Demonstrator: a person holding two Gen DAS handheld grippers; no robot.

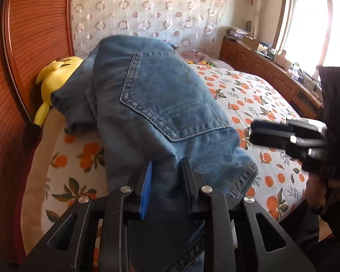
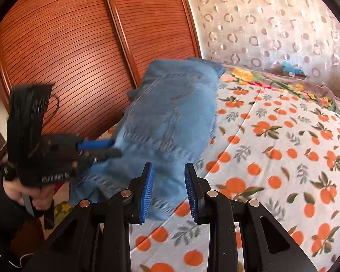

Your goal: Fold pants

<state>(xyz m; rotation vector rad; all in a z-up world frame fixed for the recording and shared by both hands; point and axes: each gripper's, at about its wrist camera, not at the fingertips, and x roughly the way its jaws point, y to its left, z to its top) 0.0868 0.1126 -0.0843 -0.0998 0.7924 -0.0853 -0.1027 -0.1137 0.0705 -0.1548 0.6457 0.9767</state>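
Blue jeans (image 1: 165,104) lie folded in a thick bundle on the orange-print bed sheet (image 1: 249,95), back pocket up. In the left wrist view my left gripper (image 1: 167,161) straddles the near end of the bundle. Denim fills the gap between its fingers, and the pads do not visibly squeeze it. The right wrist view shows the jeans (image 2: 170,117) ahead, with my left gripper (image 2: 116,148) at their left edge. My right gripper (image 2: 168,165) hovers open over the near corner of the jeans, holding nothing. It also shows over the sheet, right of the jeans, as my right gripper (image 1: 252,131).
A yellow plush toy (image 1: 54,81) lies behind the jeans against the wooden slatted doors (image 2: 79,56). A padded headboard (image 1: 147,11) with ring pattern stands at the far end. A cluttered wooden cabinet (image 1: 272,72) runs under the window. A hand (image 2: 31,192) holds the left gripper.
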